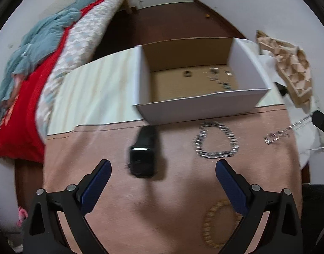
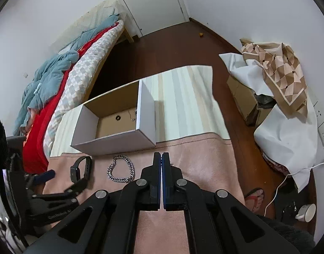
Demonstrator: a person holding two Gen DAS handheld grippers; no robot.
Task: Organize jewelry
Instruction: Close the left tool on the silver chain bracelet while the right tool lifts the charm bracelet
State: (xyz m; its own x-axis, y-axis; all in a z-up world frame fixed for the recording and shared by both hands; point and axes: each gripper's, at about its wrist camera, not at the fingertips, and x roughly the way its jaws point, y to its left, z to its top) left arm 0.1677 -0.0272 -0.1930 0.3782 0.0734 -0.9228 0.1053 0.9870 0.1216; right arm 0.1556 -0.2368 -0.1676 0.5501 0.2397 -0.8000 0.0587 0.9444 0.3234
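Observation:
An open white cardboard box [image 1: 204, 105] [image 2: 111, 142] stands on the table with small jewelry pieces [image 1: 220, 78] on its floor. In front of it on the pink cloth lie a black smartwatch [image 1: 142, 154] [image 2: 80, 169] and a silver chain bracelet [image 1: 216, 139] [image 2: 120, 169]. A wooden bead bracelet [image 1: 216, 224] lies under my open left gripper [image 1: 163, 169], which hovers just before the watch. In the left wrist view my right gripper [image 1: 314, 118] is shut on a thin silver chain [image 1: 286, 131]. In the right wrist view the right gripper [image 2: 162, 157] is shut and the chain is hidden.
A striped cream cloth [image 2: 183, 105] covers the table's far half. A bed with red and teal bedding [image 2: 56, 80] stands to the left. Boxes draped in white and patterned fabric [image 2: 278, 84] sit on the right. A mug [image 2: 307, 211] is on the floor.

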